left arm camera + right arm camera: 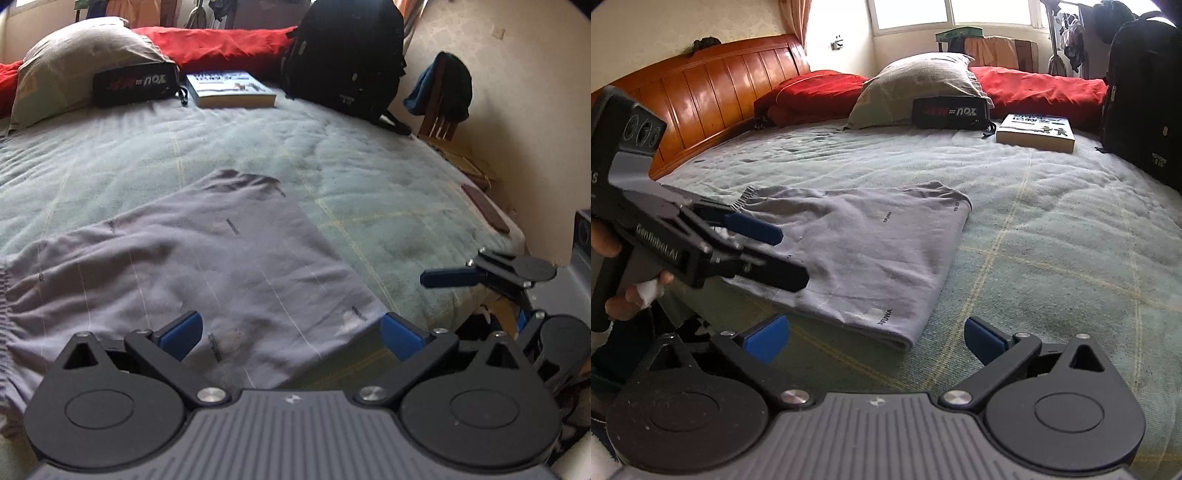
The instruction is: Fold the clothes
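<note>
- Left tongs (291,334) apart, holding nothing, low over the near edge of the shorts (192,266).
- Right tongs (875,341) apart, empty, off the shorts' corner.
- Shorts lie doubled flat on the bed (1052,229).
- Risk: pinching one layer only, so the fold opens.
- Risk: snagging the bedcover with the cloth.

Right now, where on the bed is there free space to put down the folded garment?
The widest bare sheet lies between the grey garment and the black backpack. Another strip runs between the garment and the pillow. The far edge is crowded: pouch, book, red bedding.
</note>
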`<state>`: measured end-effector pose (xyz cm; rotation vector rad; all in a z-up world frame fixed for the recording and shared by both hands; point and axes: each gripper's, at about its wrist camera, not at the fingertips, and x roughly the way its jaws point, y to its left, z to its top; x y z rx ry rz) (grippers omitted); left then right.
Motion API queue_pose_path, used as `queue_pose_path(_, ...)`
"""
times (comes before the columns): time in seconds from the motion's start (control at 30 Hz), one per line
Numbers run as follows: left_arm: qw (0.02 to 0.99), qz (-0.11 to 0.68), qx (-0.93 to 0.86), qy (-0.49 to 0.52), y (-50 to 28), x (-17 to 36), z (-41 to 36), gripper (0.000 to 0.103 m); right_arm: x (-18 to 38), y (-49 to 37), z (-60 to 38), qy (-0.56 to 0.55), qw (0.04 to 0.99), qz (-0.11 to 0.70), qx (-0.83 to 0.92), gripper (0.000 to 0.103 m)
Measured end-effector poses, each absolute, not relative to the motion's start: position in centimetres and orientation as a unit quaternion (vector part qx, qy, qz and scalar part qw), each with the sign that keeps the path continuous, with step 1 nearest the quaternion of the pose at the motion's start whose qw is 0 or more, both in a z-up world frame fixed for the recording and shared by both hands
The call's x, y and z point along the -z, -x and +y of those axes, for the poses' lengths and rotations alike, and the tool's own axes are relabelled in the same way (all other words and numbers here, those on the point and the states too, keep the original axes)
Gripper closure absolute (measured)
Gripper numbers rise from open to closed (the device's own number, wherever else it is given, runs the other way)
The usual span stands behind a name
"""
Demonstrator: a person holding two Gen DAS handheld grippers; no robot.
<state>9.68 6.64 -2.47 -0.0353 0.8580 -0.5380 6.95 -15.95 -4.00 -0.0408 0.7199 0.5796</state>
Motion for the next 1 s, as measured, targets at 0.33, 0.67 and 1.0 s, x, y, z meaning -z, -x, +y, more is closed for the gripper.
queue_pose_path(0.33,0.871,0.426,0.241,0.042,-8.4,2.2,8.3,0.001,3.5,-6.3,-16.8,0.006,0.898,0.339,-0.279,0.0)
queue_pose_path(0.67,0.916,0.367,0.145,0.075,-9.5,-2.4,17.2,0.001,3.7,-6.5,-17.8,-0.043,0.89,0.347,-0.294,0.0)
queue_pose_path(1.0,0.868,0.43,0.091,0.232,-12.4,3.1,27.1,0.001,4.5,-8.0,-18.1,-0.106,0.869,0.372,-0.309,0.0)
